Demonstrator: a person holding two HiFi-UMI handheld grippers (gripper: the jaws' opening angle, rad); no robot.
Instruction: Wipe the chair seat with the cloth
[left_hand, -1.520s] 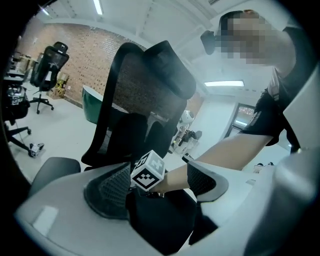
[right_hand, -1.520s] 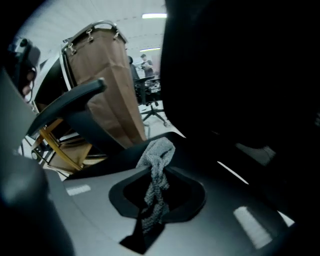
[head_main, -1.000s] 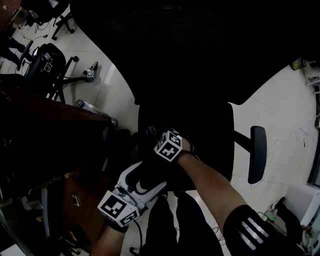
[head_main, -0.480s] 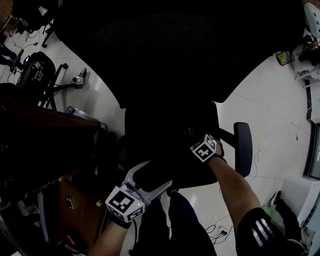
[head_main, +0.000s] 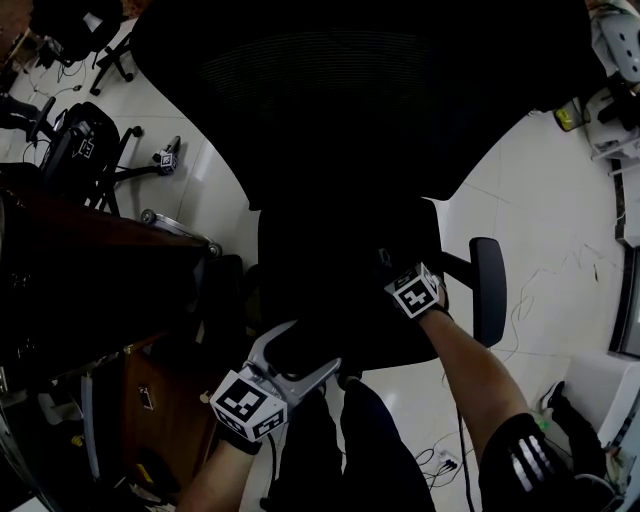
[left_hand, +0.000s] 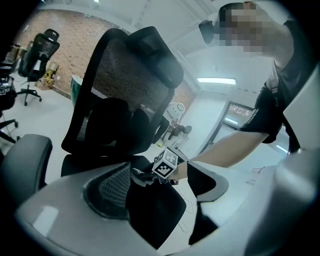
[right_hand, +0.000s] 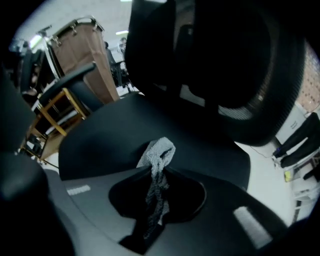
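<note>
Right tongs first: the jaws are clamped shut on a small pale-grey, nubbly woven cloth. A rumpled strip of it runs down between the jaws, and a loose fold pokes out ahead of the tips at the centre of the right gripper view. That fold lies on, or just above, the black padded chair seat; I can't tell whether it is touching.

My read on handling: it's light, soft and floppy, with no stiffness at all. It won't break or slip, but it will bunch into a rope when pinched at one edge like this. Gathering more of the fabric near its middle would likely put a broader pad on the seat.

Left tongs, lower centre of the head view, are spread wide. The jaws stand either side of the seat's front edge, and I can't tell whether they touch it.

Further out, the tall black mesh backrest fills the top of the head view. A black armrest stands at the right, and the glossy white floor lies beyond.
</note>
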